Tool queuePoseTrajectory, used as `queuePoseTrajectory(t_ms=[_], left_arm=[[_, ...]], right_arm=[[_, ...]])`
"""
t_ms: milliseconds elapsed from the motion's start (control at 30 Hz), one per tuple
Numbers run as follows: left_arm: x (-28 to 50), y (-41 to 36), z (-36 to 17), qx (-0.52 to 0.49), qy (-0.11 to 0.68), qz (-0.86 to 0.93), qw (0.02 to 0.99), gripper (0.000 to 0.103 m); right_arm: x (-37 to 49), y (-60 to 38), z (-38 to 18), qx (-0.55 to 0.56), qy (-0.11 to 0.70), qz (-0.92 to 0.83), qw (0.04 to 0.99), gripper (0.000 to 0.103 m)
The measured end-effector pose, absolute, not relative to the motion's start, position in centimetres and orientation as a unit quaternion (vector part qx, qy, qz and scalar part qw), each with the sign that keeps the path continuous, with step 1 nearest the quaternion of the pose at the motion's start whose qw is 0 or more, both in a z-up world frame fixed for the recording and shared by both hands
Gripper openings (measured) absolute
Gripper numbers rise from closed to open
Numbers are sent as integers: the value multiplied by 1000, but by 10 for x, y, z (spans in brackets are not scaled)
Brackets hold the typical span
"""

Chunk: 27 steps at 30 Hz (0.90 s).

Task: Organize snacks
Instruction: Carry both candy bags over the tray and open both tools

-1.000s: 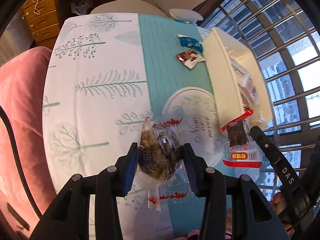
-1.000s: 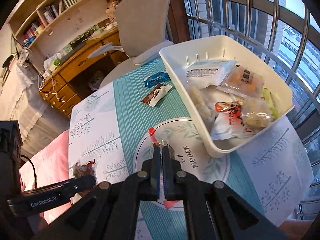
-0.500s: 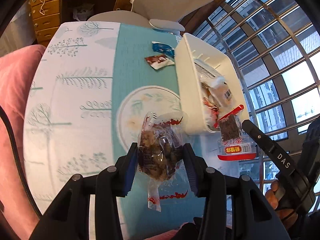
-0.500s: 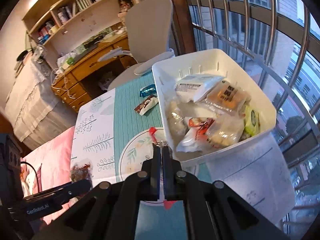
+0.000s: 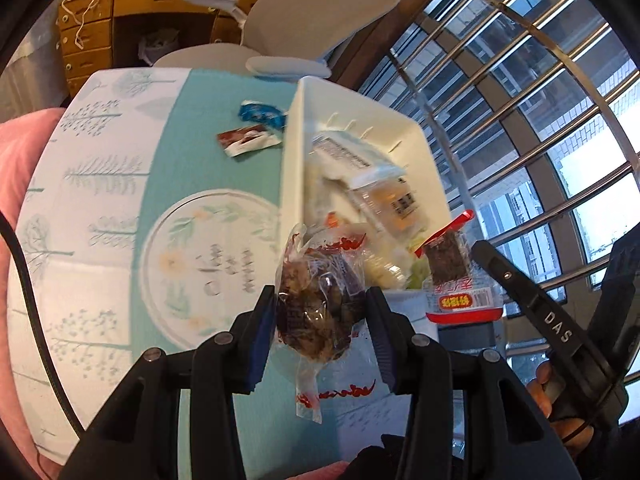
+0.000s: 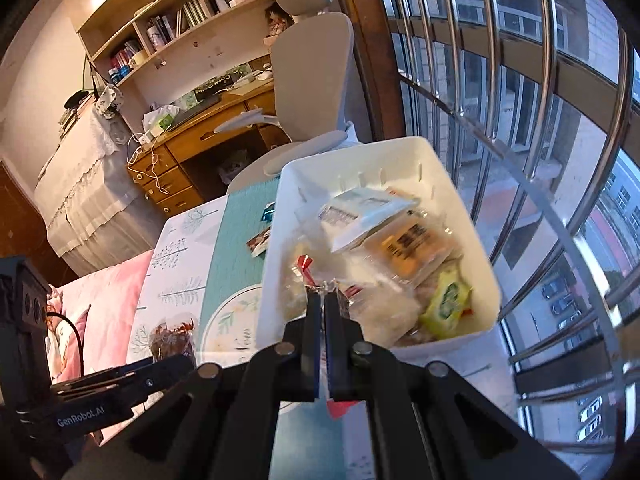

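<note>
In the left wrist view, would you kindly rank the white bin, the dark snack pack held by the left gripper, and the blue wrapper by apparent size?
1. white bin
2. dark snack pack, though nearness to the camera enlarges it
3. blue wrapper

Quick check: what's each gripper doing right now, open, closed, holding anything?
Left gripper: closed on a clear packet of dark snack.
Right gripper: closed on a flat red-edged snack packet, held at the white basket.

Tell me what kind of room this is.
Probably a bedroom or study at home: a wooden desk with an office chair, bookshelves above, and a barred window beside the table.
</note>
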State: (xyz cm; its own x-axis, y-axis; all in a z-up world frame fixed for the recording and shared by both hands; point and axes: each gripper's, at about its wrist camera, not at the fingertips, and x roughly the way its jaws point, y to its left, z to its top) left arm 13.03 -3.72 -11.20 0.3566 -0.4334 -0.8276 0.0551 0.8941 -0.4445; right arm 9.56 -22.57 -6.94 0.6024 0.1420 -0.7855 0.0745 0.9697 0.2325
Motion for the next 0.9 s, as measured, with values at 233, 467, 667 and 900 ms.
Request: queuePoseTrajectory(t_ms=[233, 467, 667, 900], left_arm=[[149, -75, -98, -158, 529, -160, 818, 43], [174, -105, -97, -146, 525, -167, 822, 43], [183, -109, -104, -152, 528, -145, 823, 80], [186, -98, -120, -166, 556, -123, 805, 80]], right_arm=[[108, -259, -71, 121, 447, 19, 886, 2], [114, -282, -78, 124, 454, 10, 882, 2], [120, -296, -91, 149, 473, 3, 868, 4], [125, -297, -103, 166, 494, 0, 854, 27]])
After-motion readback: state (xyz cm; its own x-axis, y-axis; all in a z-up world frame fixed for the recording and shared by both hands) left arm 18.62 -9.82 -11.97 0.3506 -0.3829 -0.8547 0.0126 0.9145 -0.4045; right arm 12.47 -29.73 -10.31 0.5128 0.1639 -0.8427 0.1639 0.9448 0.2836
